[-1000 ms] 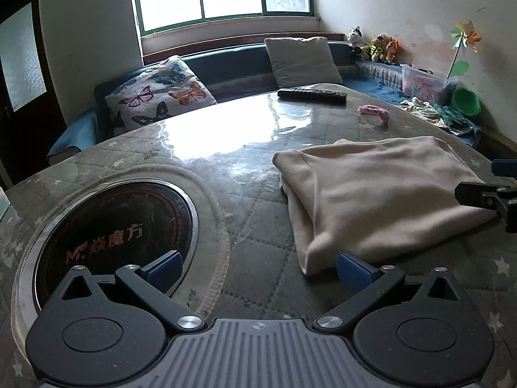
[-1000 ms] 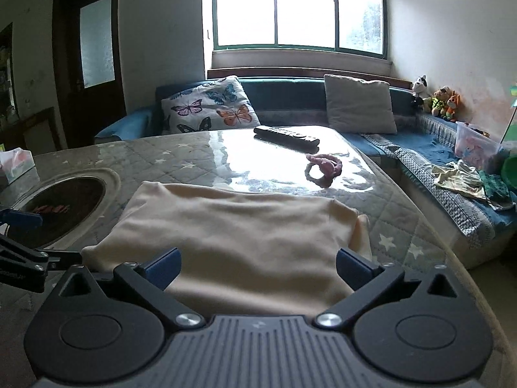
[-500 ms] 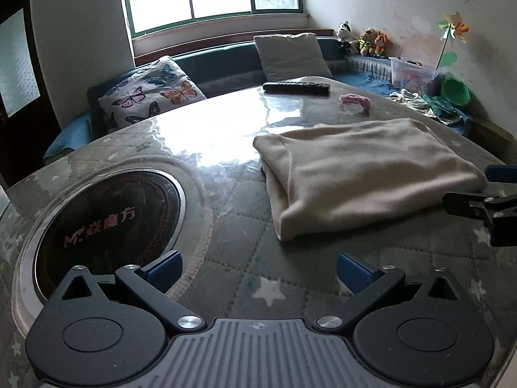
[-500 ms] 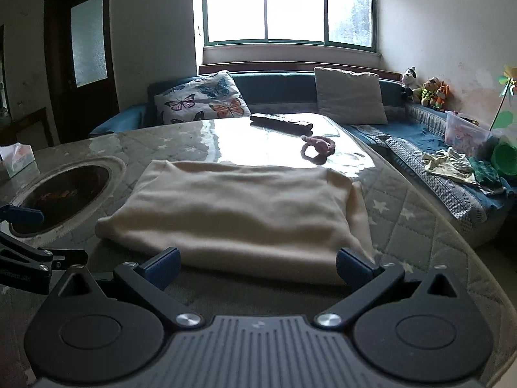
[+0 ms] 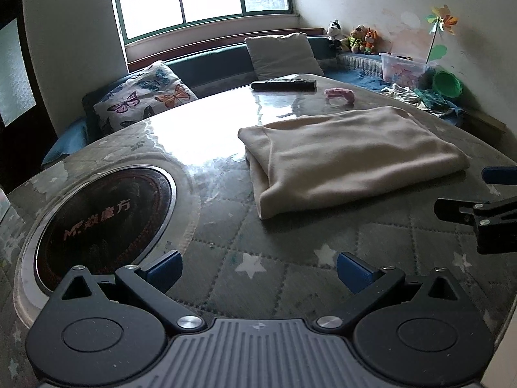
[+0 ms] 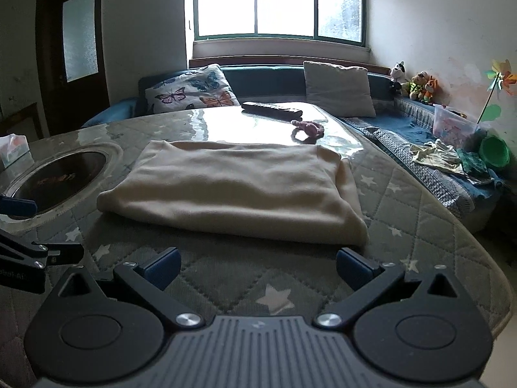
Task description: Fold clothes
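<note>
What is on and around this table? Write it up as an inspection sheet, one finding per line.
Surface: quilted star-pattern table under a glossy cover, with a round inset cooktop.
Job's things: cream garment lies folded flat, touched by neither gripper.
Clutter: black remote and pink hair tie beyond the garment; tissue box at the table's left edge.
Grippers: left gripper and right gripper both open, empty, short of the garment.
Cables: nothing seen.
Surroundings: window, blue sofa with butterfly cushion, plush toys, loose clothes on the sofa.
</note>
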The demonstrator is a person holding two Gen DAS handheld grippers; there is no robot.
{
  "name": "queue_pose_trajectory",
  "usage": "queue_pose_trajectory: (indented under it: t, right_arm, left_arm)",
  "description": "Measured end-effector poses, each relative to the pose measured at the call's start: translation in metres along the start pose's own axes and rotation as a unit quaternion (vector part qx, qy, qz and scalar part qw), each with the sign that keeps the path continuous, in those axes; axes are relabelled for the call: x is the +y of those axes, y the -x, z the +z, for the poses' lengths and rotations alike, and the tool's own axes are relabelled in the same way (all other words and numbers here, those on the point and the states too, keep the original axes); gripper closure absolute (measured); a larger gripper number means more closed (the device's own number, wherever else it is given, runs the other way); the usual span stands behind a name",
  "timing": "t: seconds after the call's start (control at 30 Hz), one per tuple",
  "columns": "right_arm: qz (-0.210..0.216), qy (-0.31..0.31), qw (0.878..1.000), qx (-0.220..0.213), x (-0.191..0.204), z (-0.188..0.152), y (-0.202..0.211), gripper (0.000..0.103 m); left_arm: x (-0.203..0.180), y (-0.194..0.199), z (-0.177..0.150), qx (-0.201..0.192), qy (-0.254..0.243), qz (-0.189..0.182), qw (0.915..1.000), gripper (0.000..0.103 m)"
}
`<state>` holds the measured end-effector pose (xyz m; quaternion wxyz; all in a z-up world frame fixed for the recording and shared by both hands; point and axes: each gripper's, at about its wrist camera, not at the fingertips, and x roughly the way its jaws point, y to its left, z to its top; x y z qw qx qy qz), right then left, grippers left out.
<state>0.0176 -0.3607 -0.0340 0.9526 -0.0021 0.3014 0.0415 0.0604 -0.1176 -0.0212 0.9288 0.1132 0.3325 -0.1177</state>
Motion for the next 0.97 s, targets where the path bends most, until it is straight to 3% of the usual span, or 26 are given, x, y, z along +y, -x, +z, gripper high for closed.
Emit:
queue_pose_trajectory:
  t: [0.97]
  right_arm:
    - [-0.009, 0.002, 1.0, -0.004, 0.011, -0.014, 0.022, 0.0]
  left_arm:
    - [-0.018, 0.02, -0.017, -0.021, -0.019, -0.022, 0.9994, 0.0]
